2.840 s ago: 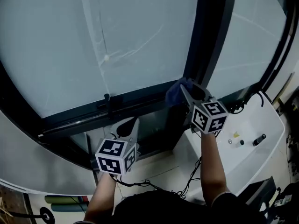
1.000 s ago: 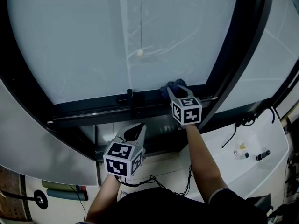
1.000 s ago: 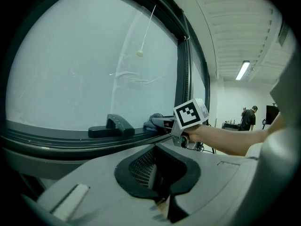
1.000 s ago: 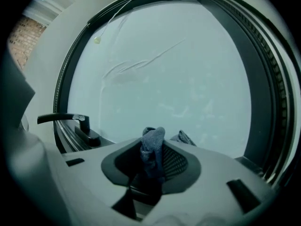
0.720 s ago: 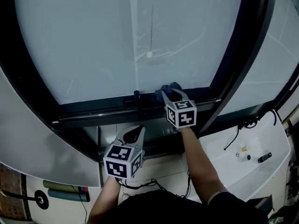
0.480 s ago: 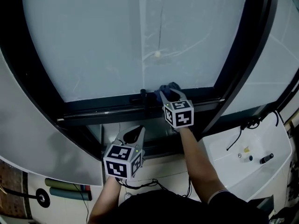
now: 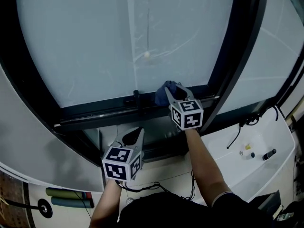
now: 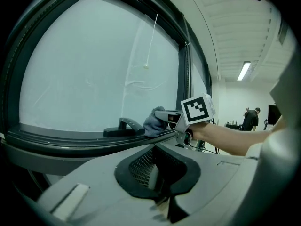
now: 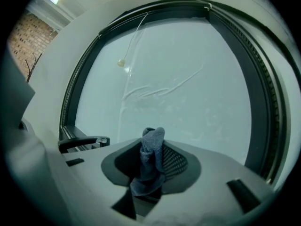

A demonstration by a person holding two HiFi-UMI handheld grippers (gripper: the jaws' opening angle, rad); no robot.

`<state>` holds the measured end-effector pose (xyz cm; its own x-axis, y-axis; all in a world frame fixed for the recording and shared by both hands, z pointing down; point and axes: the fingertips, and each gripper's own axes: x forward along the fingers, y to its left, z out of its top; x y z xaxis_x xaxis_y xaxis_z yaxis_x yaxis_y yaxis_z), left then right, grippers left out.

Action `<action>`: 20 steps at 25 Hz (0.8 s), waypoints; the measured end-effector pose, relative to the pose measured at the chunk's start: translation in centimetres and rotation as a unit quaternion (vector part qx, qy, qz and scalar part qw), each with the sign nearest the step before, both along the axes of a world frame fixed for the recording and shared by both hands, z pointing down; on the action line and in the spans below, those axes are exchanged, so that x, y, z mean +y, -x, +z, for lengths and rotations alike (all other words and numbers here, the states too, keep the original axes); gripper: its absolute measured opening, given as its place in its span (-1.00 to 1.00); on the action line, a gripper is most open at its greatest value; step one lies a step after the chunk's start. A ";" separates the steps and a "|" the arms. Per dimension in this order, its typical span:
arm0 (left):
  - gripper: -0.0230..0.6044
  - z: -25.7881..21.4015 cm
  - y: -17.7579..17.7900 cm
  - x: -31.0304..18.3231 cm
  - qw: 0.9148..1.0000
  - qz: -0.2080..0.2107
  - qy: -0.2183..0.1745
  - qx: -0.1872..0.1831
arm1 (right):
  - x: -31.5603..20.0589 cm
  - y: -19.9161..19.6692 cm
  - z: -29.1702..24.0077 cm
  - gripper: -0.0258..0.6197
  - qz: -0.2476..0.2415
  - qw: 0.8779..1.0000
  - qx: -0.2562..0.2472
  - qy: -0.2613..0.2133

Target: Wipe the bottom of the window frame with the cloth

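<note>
My right tool (image 7: 174, 93) is pinching the crumpled blue-grey cloth (image 7: 164, 88) onto the black window frame's bottom rail (image 7: 95, 112), mid-picture. The leftward stretch seemingly needs wiping, and my left tool (image 7: 134, 134) is hanging pressed together.

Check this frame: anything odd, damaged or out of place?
Only the pane: pale curved streaks cross it near a small hanging bead; smears or scratches, I cannot tell. Otherwise normal: the right gripper pinches the cloth against the bottom frame, beside the handle.
</note>
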<state>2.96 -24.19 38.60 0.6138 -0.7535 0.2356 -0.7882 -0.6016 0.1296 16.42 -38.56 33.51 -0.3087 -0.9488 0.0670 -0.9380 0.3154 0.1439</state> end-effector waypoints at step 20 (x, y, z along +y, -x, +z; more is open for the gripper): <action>-0.91 0.4 -11.3 -0.5 0.998 0.069 0.006 -0.013 | 1.4 -22.1 1.0 -0.56 0.164 0.986 0.009 -0.015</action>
<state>14.24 -24.70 38.99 0.7051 -0.6591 0.2618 -0.7011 -0.7032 0.1178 38.55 -37.18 34.50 0.0169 -0.9990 0.0408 -0.9860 -0.0099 0.1666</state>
